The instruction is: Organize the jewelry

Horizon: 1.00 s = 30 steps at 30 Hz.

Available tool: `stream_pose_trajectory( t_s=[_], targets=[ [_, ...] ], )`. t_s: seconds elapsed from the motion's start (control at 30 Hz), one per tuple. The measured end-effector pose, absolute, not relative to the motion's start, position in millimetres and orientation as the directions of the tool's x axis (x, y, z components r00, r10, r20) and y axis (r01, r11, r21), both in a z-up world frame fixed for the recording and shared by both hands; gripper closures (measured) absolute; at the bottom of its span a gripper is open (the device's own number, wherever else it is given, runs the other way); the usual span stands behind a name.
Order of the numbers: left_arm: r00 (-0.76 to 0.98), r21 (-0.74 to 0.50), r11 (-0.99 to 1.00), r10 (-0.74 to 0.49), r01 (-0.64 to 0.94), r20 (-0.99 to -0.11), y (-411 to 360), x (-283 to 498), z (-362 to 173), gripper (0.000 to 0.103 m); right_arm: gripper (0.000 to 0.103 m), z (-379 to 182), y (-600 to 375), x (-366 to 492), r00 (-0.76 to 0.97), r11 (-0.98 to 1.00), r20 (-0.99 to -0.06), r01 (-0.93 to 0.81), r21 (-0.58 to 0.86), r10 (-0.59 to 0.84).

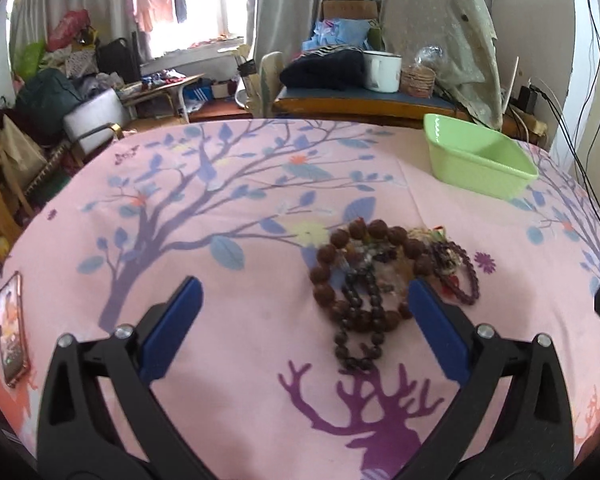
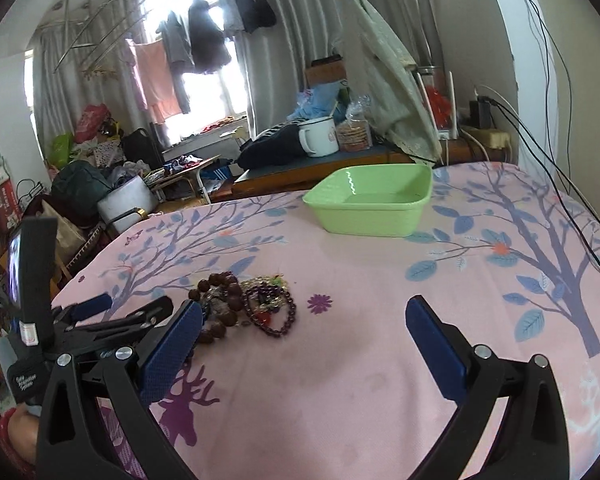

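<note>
A pile of bead bracelets (image 1: pixel 380 280) lies on the pink printed cloth: a big brown-bead bracelet (image 1: pixel 324 276), a dark bead strand (image 1: pixel 356 340) and a purple bead bracelet (image 1: pixel 470 280). An empty green plastic basin (image 1: pixel 480 160) stands behind it to the right. My left gripper (image 1: pixel 304 292) is open and empty, its right finger just beside the pile. In the right wrist view the pile (image 2: pixel 244 304) lies left of my right gripper (image 2: pixel 304 312), which is open and empty above the cloth. The basin (image 2: pixel 372 200) is ahead of it. The left gripper (image 2: pixel 100 312) shows at the left.
A phone (image 1: pixel 11 328) lies at the cloth's left edge. Behind the bed stands a low table with a white enamel mug (image 1: pixel 382 70), dark clothes and a basket. Cables hang at the right wall. Cluttered chairs and bags fill the left.
</note>
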<state>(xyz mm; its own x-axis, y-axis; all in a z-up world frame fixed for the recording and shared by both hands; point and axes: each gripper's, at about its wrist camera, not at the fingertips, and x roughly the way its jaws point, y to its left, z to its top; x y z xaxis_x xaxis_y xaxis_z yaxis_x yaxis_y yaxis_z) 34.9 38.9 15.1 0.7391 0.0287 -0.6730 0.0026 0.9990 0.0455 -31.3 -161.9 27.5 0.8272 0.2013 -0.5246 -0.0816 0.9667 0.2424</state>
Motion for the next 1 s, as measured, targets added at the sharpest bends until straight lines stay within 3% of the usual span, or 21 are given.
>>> stream_pose_trajectory(
  t_s=[1.0],
  targets=[
    [0.757, 0.089, 0.996, 0.05, 0.01, -0.651, 33.7, 22.4, 11.3, 0.004, 0.026, 17.6, -146.3, -40.9, 0.823, 0.971, -0.532, -0.096, 0.217, 0.2]
  ],
)
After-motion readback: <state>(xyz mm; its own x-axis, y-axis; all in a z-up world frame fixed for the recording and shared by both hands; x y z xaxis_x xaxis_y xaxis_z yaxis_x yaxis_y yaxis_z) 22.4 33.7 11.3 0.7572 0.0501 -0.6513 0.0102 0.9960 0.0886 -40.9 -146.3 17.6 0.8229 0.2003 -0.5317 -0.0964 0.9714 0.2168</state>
